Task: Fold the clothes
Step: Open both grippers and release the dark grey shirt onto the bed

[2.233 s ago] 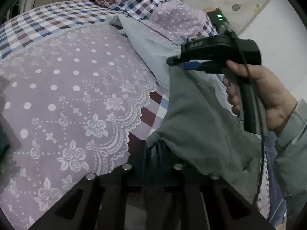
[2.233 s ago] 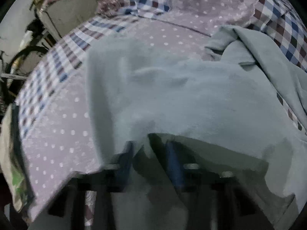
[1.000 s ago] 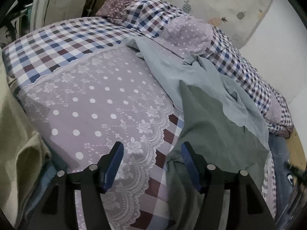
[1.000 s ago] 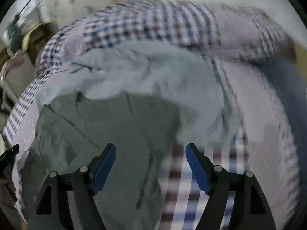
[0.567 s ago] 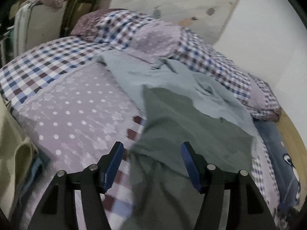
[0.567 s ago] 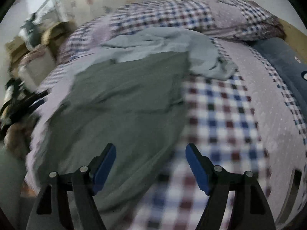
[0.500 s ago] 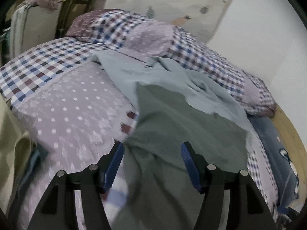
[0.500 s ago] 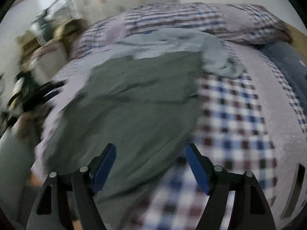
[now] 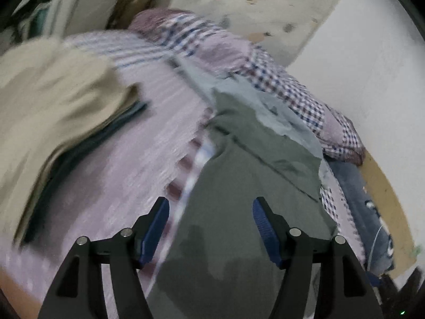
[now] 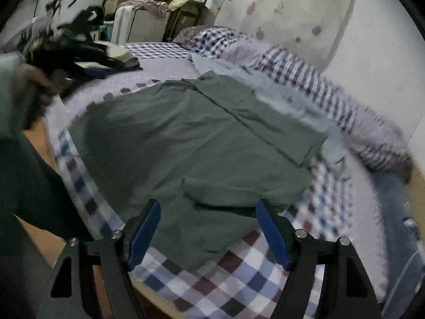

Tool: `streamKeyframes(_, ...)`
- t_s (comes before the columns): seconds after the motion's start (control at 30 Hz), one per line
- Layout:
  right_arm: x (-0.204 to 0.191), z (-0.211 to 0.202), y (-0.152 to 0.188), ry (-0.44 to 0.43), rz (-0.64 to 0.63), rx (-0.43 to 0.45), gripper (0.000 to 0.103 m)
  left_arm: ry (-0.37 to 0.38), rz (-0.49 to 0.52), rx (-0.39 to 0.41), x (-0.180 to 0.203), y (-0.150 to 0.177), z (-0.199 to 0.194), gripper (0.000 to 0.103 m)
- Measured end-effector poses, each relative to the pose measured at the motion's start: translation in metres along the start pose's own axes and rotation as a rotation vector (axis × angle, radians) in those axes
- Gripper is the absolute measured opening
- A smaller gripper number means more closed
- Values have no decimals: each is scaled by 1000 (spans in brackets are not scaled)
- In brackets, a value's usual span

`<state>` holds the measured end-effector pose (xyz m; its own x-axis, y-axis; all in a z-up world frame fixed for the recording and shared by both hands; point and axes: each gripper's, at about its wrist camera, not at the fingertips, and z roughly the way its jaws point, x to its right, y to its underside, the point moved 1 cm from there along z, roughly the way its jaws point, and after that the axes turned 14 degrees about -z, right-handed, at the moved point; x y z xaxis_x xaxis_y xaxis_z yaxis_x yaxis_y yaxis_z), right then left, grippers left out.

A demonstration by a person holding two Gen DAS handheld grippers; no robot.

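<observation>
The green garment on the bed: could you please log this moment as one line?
green garment: spread on bed | left tongs: open, empty | right tongs: open, empty

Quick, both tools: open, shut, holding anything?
Left tool: open, empty, above the green shirt.
Right tool: open, empty, above the same shirt.

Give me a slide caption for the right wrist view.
Open right gripper above a green garment spread flat on the checked bed.
</observation>
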<state>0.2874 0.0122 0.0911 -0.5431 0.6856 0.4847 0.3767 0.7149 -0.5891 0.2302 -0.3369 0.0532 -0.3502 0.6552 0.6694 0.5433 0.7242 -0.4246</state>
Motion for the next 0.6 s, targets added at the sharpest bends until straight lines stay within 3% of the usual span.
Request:
streamKeyframes(0.07, -13, -3, 5, 63, -44, 19, 78, -2, -86, -21, -24, 6, -14, 78)
streamKeyframes(0.17, -32, -9, 12, 156, -111, 47, 84, 21, -216, -22, -50, 8, -29, 82)
streamKeyframes(0.3, -35, -13, 28, 157, -62, 36, 85, 62, -346, -32, -68, 16, -41, 82)
streamKeyframes(0.47, -42, -28, 35, 191, -72, 69, 86, 1, -297, -97, -48, 36, -30, 83)
streamKeyframes(0.6, -55, -38, 36, 187, -112, 112, 87, -88, -338, -171, -53, 55, -12, 83)
